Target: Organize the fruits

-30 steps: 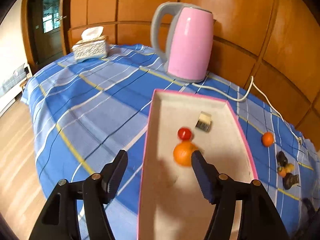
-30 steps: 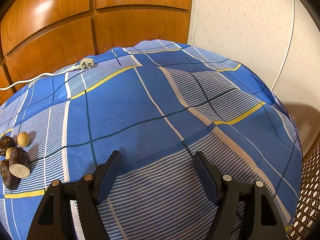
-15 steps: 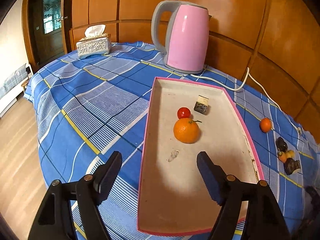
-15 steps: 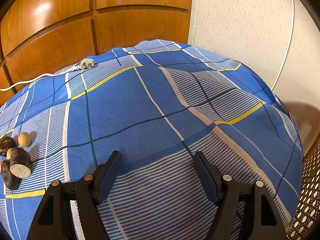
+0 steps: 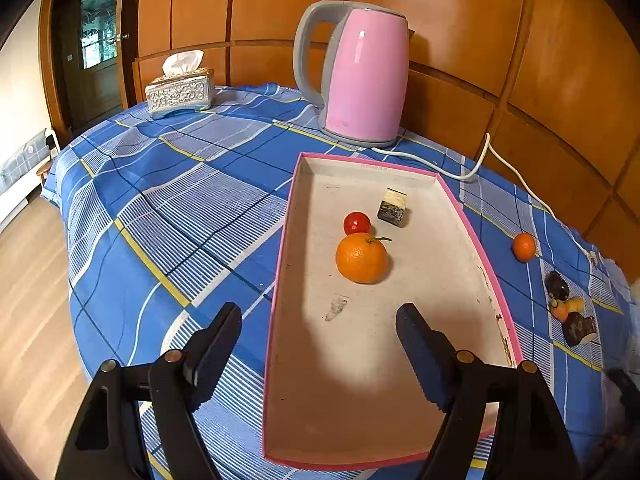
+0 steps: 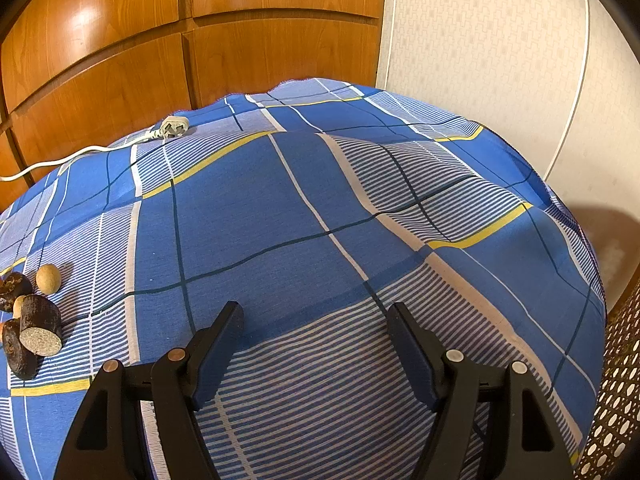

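Backed off — left gripper [image 5: 319,320] let the orange [image 5: 361,258] go, jaws just spread wide, empty | orange sits in pink tray [image 5: 472,236] | right gripper [image 6: 315,320] gaping over tablecloth [image 6: 248,208] — nothing held

Orange [image 5: 361,258] in pink tray [image 5: 276,300]

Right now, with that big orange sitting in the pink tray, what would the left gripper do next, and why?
Probably swing toward the small orange on the cloth beside the tray. The left gripper is open and empty, its jaws just opened, the big orange rests free in the tray, and that fruit lies outside.
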Demonstrator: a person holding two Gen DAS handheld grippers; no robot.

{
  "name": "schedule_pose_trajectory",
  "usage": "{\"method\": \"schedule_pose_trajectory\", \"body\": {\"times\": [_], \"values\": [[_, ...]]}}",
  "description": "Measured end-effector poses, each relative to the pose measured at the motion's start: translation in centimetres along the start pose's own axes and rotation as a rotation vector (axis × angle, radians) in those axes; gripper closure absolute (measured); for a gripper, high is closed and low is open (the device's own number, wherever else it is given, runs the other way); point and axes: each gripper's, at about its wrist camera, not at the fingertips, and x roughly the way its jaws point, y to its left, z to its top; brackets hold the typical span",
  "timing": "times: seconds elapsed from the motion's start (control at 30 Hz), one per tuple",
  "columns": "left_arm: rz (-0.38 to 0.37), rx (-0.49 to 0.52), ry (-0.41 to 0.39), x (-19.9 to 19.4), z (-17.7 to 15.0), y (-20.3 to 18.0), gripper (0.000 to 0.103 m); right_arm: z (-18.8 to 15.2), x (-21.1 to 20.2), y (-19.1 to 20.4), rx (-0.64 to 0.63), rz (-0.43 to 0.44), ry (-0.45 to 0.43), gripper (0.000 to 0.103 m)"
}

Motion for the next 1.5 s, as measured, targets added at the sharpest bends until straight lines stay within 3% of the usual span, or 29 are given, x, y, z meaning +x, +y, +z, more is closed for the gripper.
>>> {"method": "schedule_pose_trajectory", "body": {"times": [0.67,0.77,0.87,0.9,1.03,1.13,1.23,1.33,1.4,1.5], "values": [[-0.001,-0.025,0.025,0.9,-0.6,0.5,0.020,0.3,0.1,-0.4,-0.004,0.013,0.015,0.027],[0.002,-0.023,0.030,1.1,-0.7,0.5,0.020,0.6,-0.2,-0.2,-0.025,0.059,0.043,0.030],[0.002,-0.026,0.033,1.1,-0.7,0.5,0.020,0.8,-1.2,0.9,-0.064,0.178,0.067,0.047],[0.001,-0.026,0.033,1.1,-0.8,0.5,0.020,0.8,-1.7,1.5,-0.083,0.212,0.065,0.047],[-0.005,-0.025,0.037,1.2,-0.8,0.5,0.020,0.9,-5.0,5.3,-0.232,0.385,0.019,0.052],[-0.009,-0.028,0.040,1.2,-0.8,0.5,0.020,0.9,-6.7,8.3,-0.330,0.568,0.048,0.052],[-0.012,-0.030,0.042,1.3,-0.8,0.6,0.020,0.4,-8.6,11.7,-0.478,0.683,0.047,0.053],[-0.015,-0.034,0.044,1.3,-0.8,0.6,0.020,-0.2,-9.2,15.0,-0.654,0.703,0.052,0.053],[-0.017,-0.035,0.045,1.2,-0.8,0.7,0.020,-0.6,-8.6,17.3,-0.797,0.668,0.054,0.053],[-0.015,-0.039,0.043,1.1,-0.8,0.8,0.019,-1.1,-7.5,18.9,-0.912,0.598,0.056,0.053]]}}
